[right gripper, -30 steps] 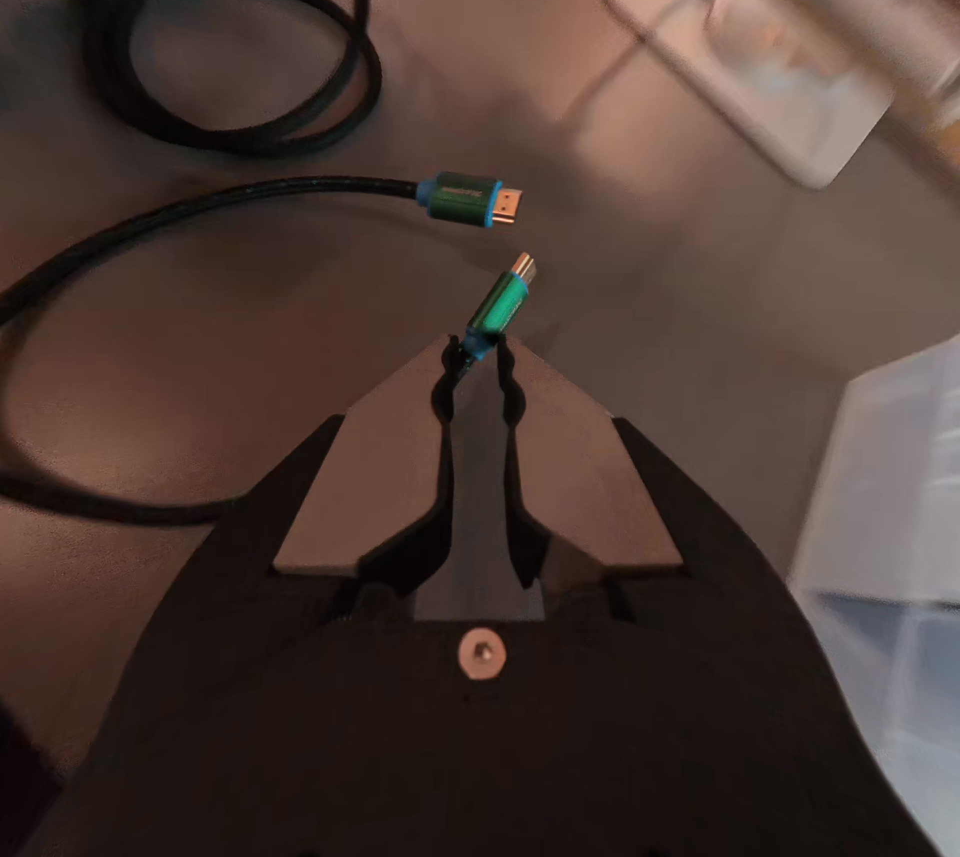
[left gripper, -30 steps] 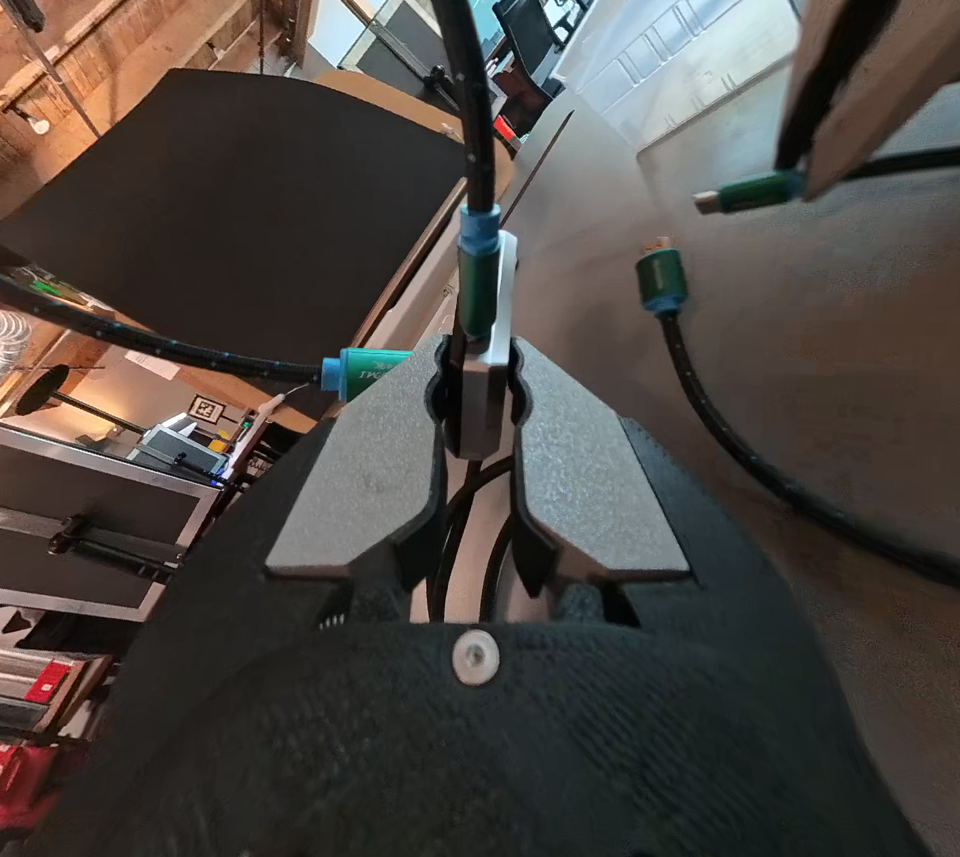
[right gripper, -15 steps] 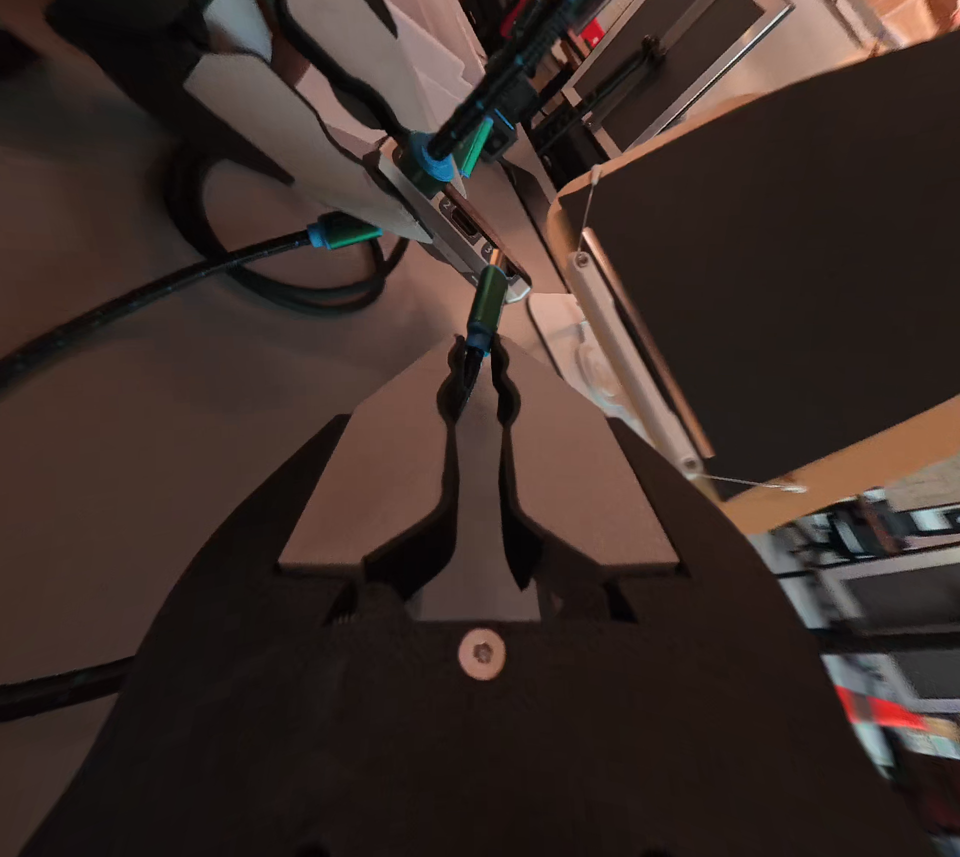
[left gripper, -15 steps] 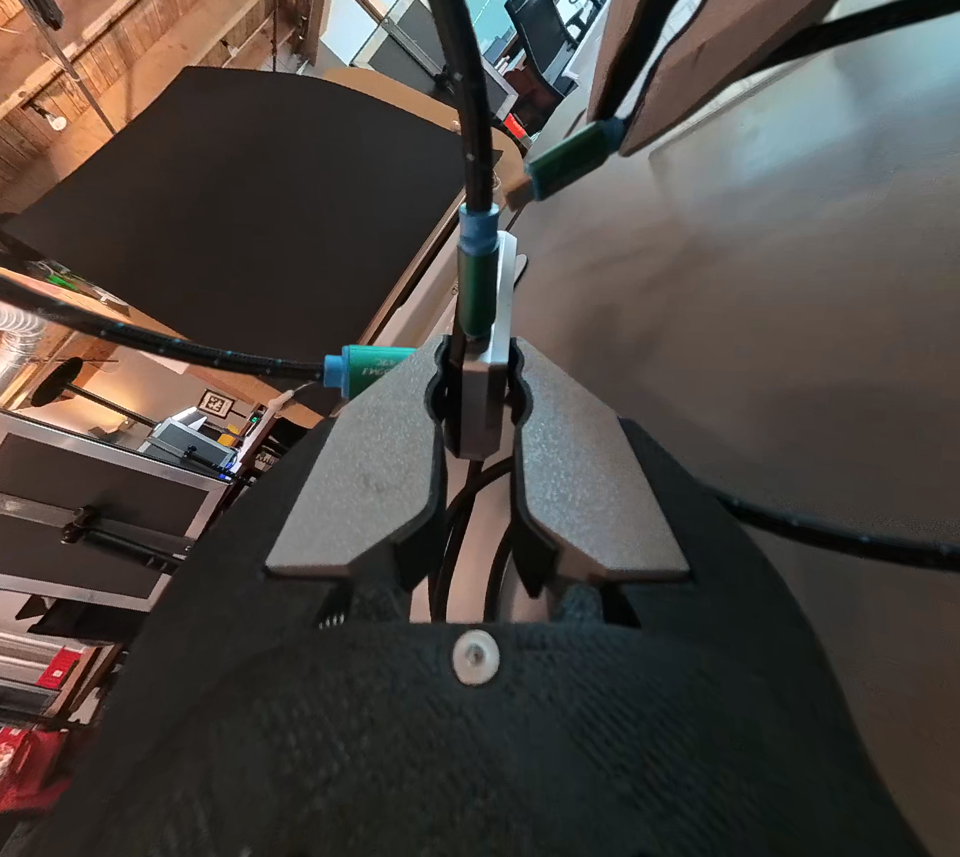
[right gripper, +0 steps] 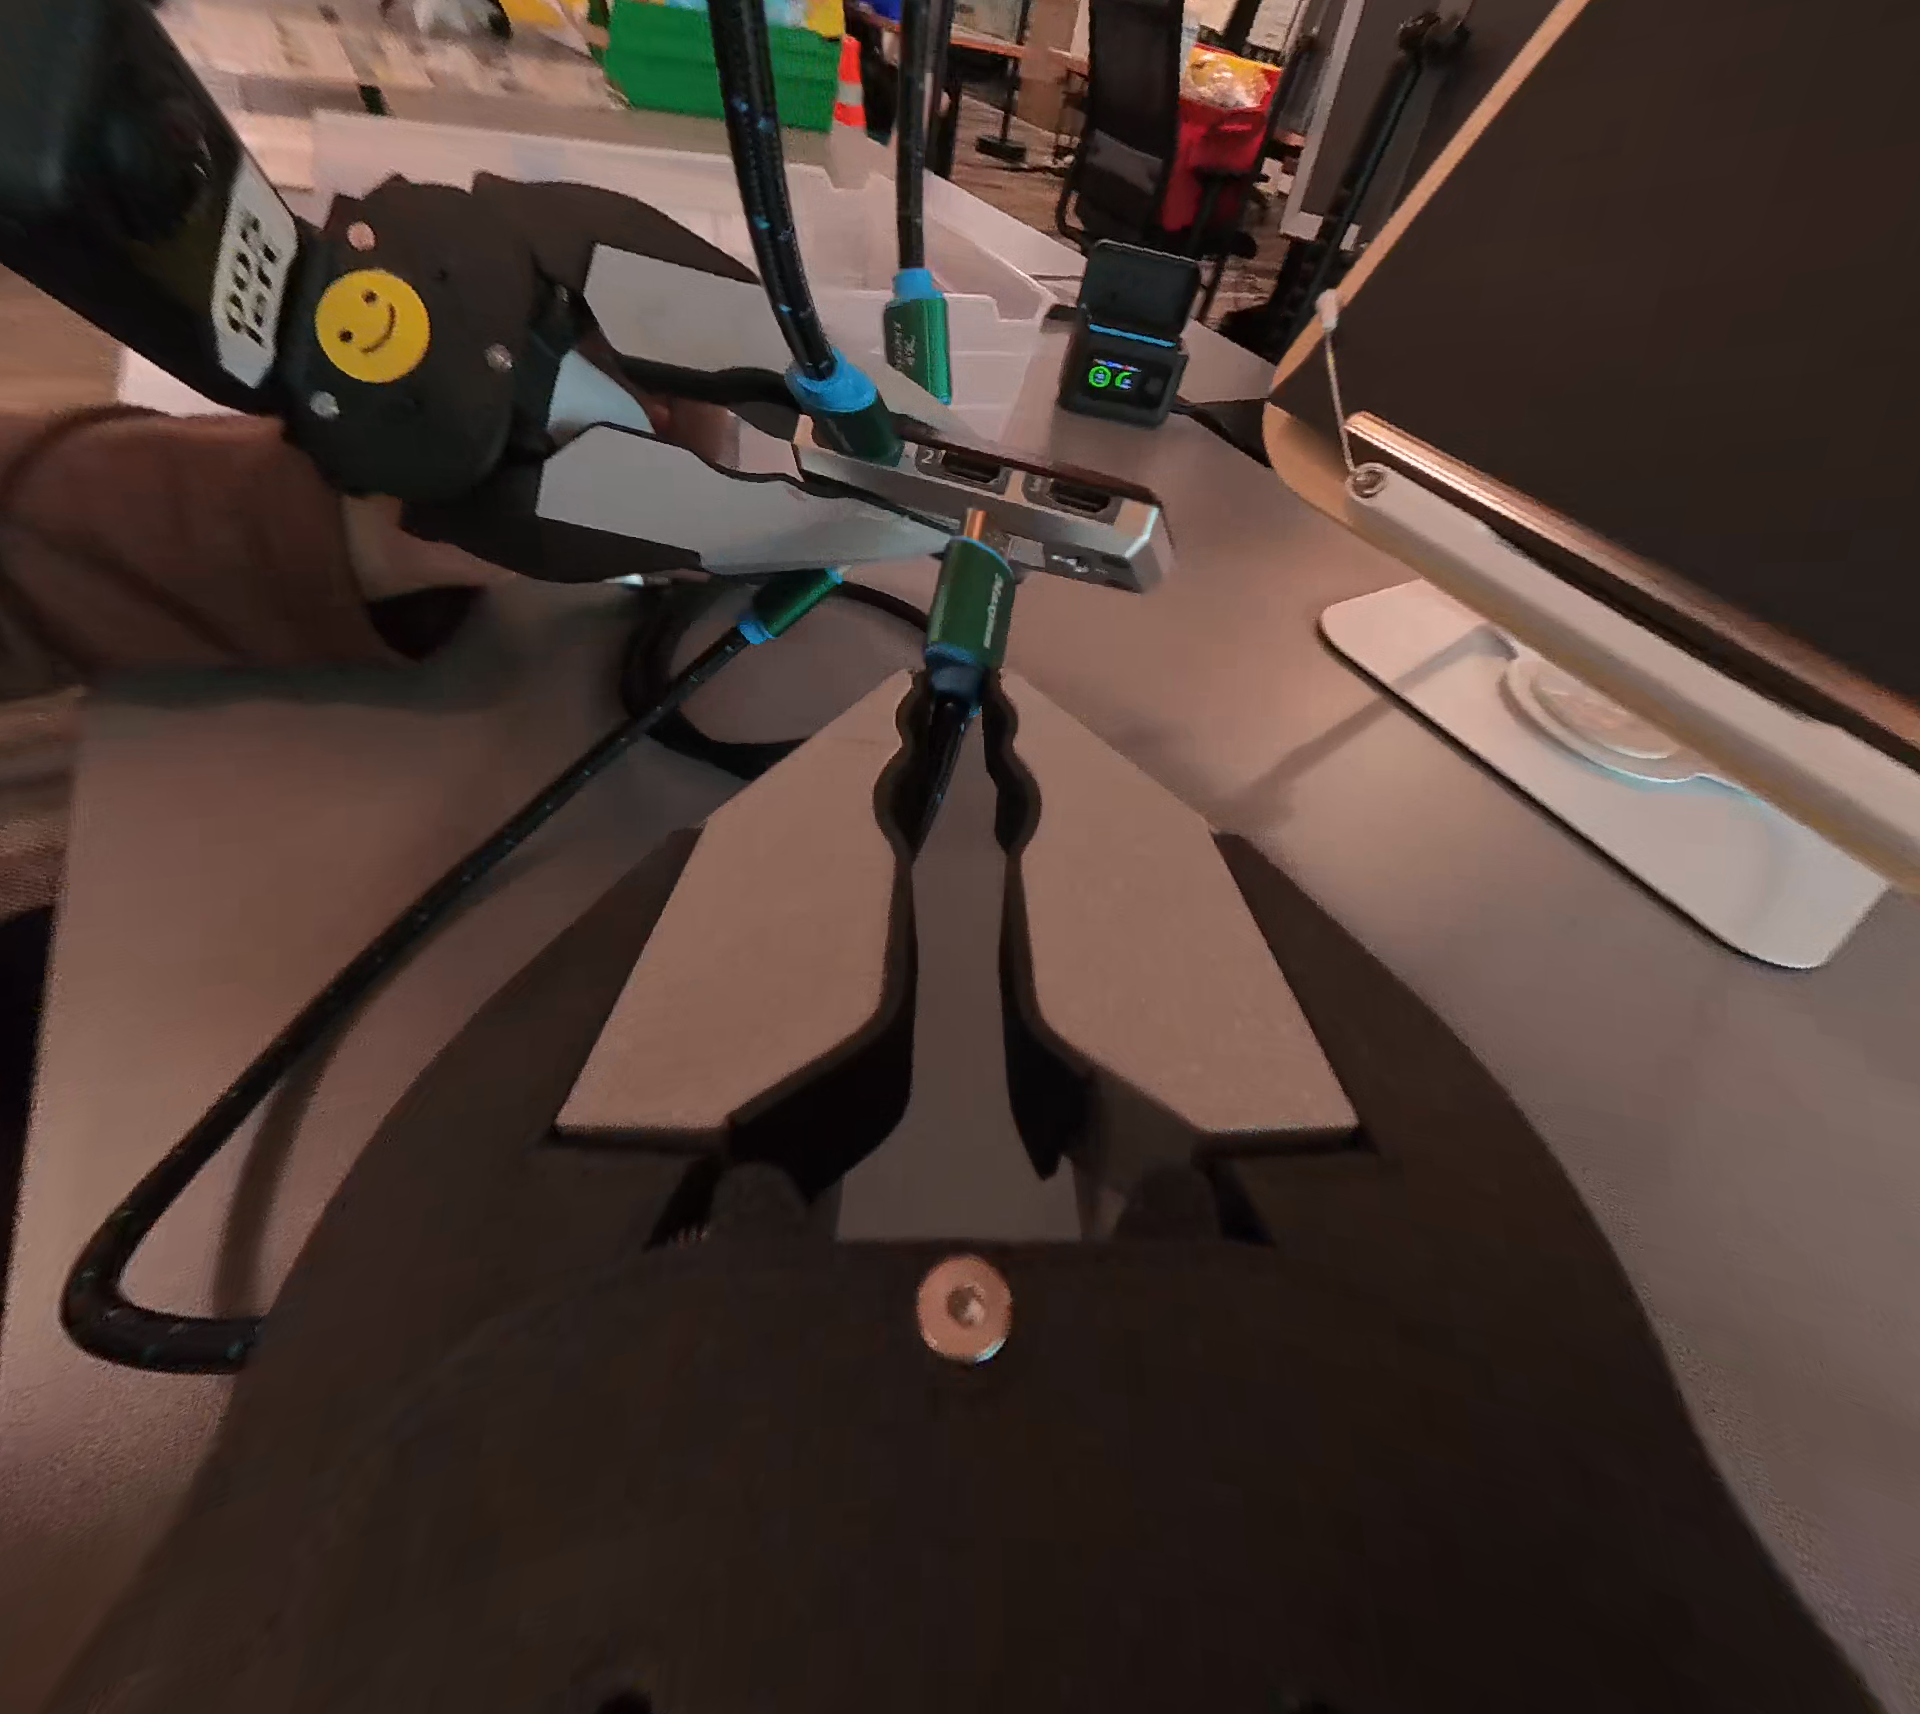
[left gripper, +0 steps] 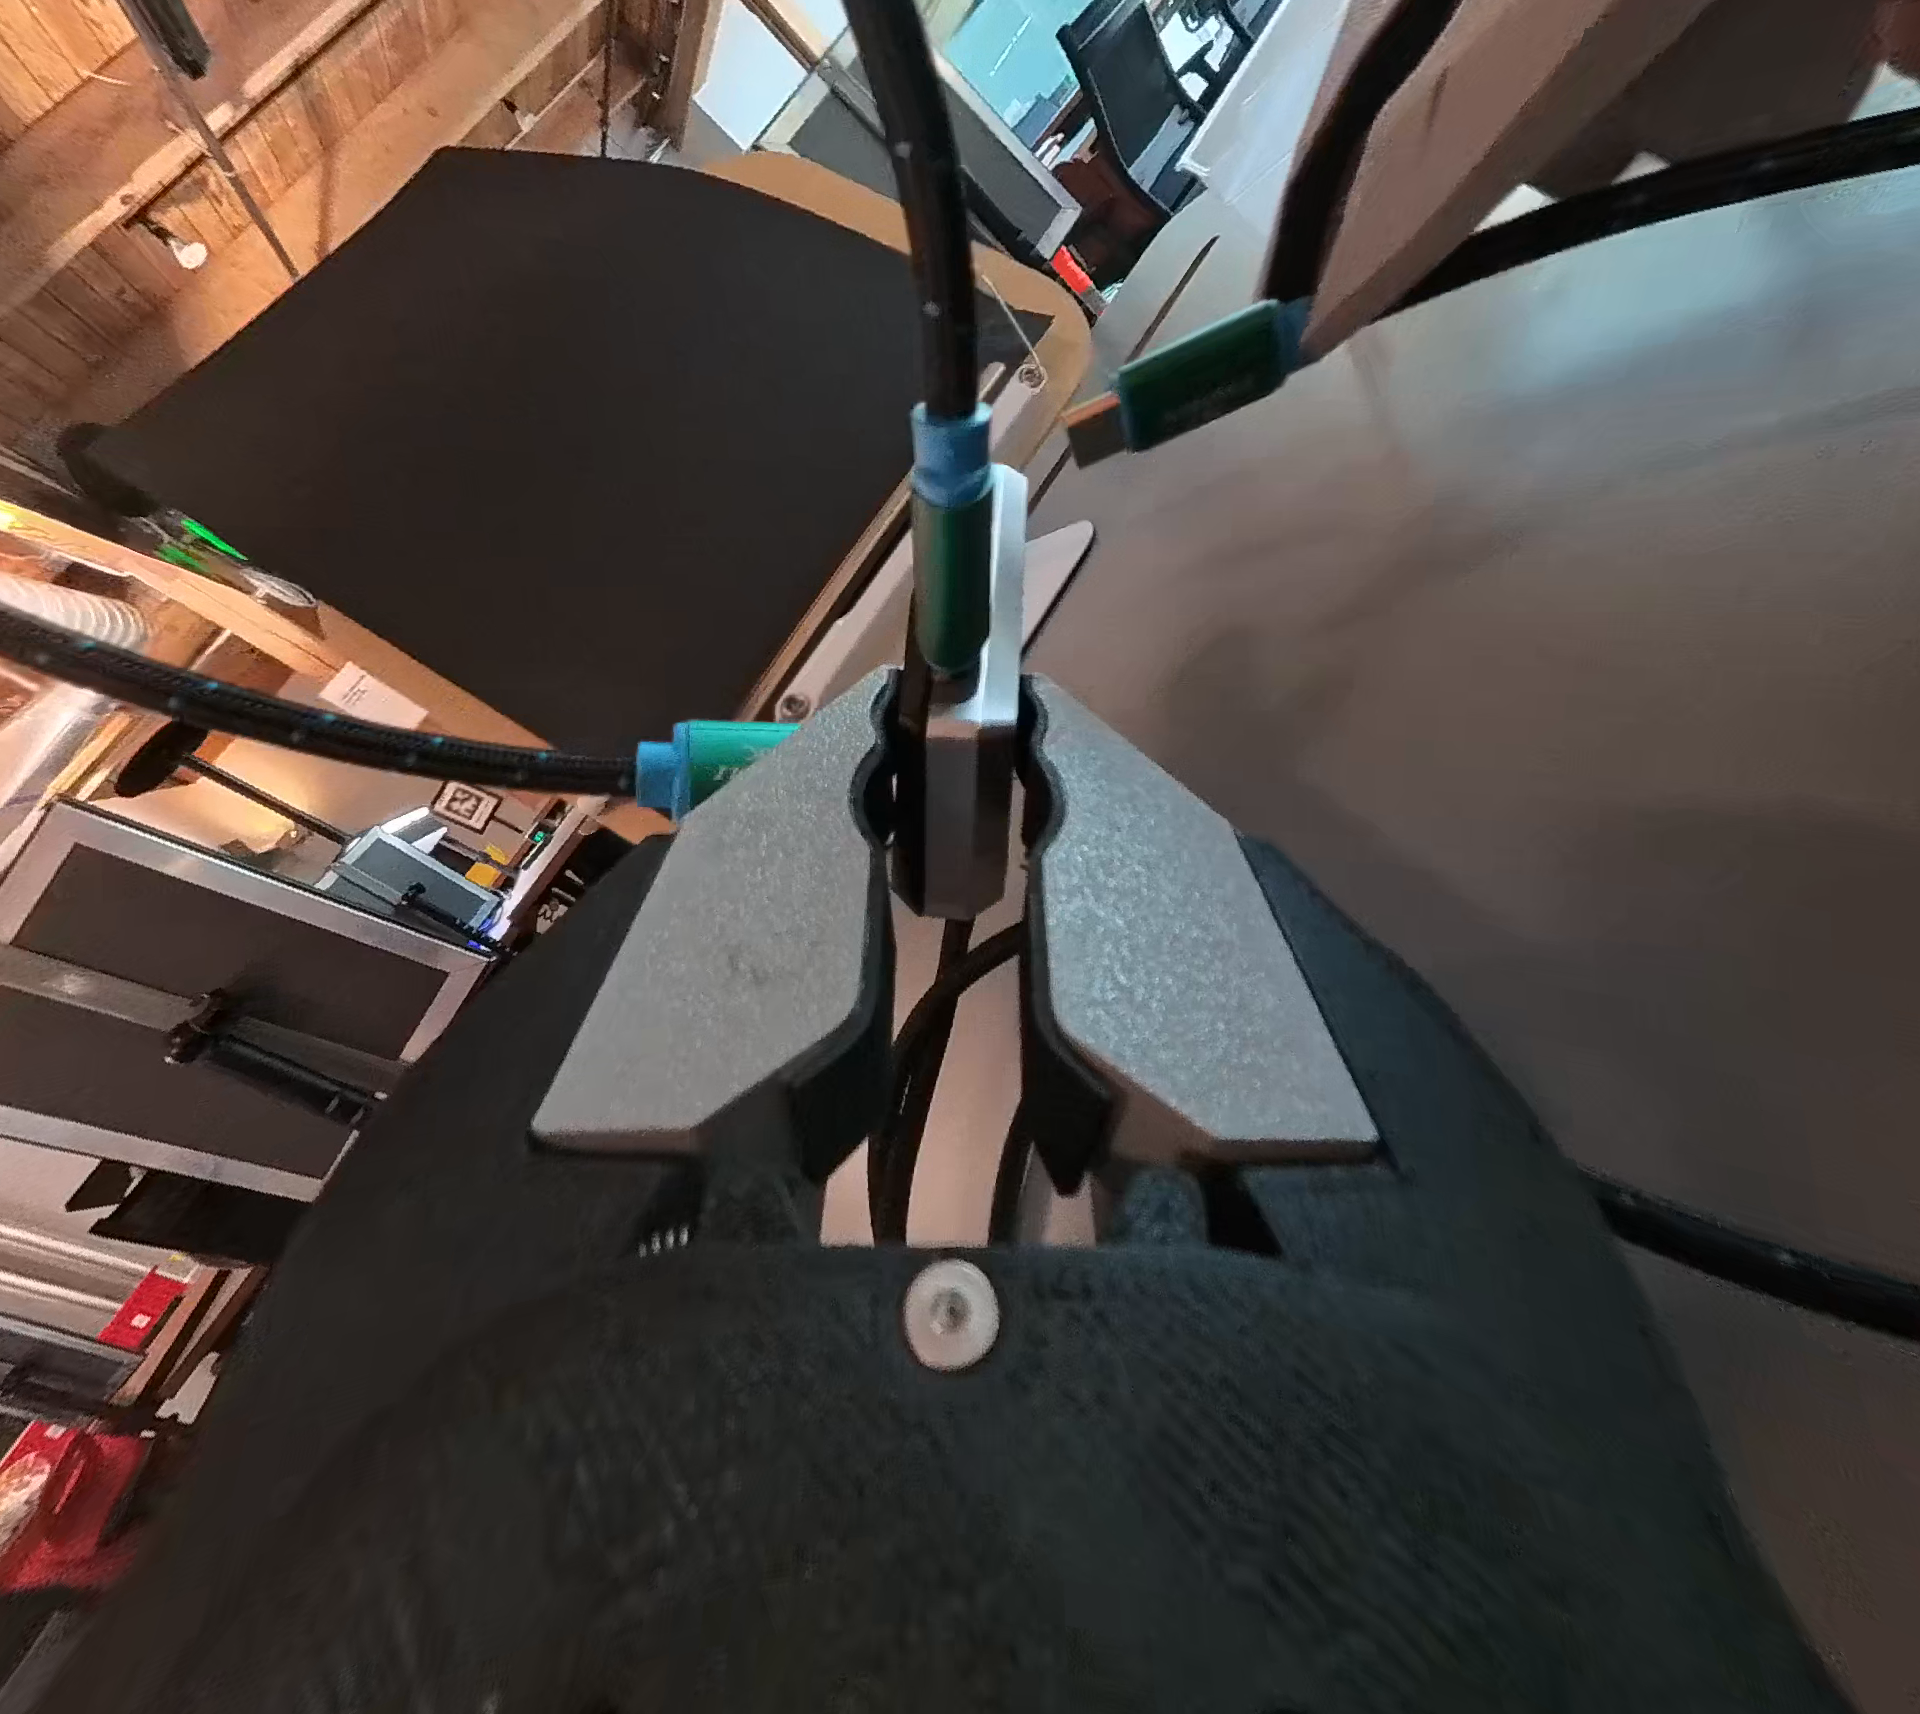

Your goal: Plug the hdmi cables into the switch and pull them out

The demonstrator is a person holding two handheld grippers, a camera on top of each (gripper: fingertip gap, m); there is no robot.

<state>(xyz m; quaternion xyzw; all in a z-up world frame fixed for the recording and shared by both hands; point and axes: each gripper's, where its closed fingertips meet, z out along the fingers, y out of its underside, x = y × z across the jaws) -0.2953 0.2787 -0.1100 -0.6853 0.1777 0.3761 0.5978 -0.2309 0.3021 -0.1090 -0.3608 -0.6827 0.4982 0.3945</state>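
Left gripper: jaws closed on the silver HDMI switch, held clear above the worktop.

Right gripper: jaws nearly closed, clamping the braided cable just behind the green HDMI plug. Plug's gold tip sits at the switch's near edge, at or just inside a port; depth of seating cannot be told.

Progress: a first plugged connector sits in the switch's upper face next to the left gripper's jaws, and a second connector stands behind it, apparently also seated. Two front ports beside them look empty. A further green plug hangs below the switch; whether it is seated cannot be told. Judged: insertion stage partly done, current plug still to be pushed home, all pull-outs remaining.

Orientation: switch's long axis runs left-right in the right wrist view, roughly level. Held plug's long axis points away from the right gripper, up toward the switch edge, slightly tilted right.
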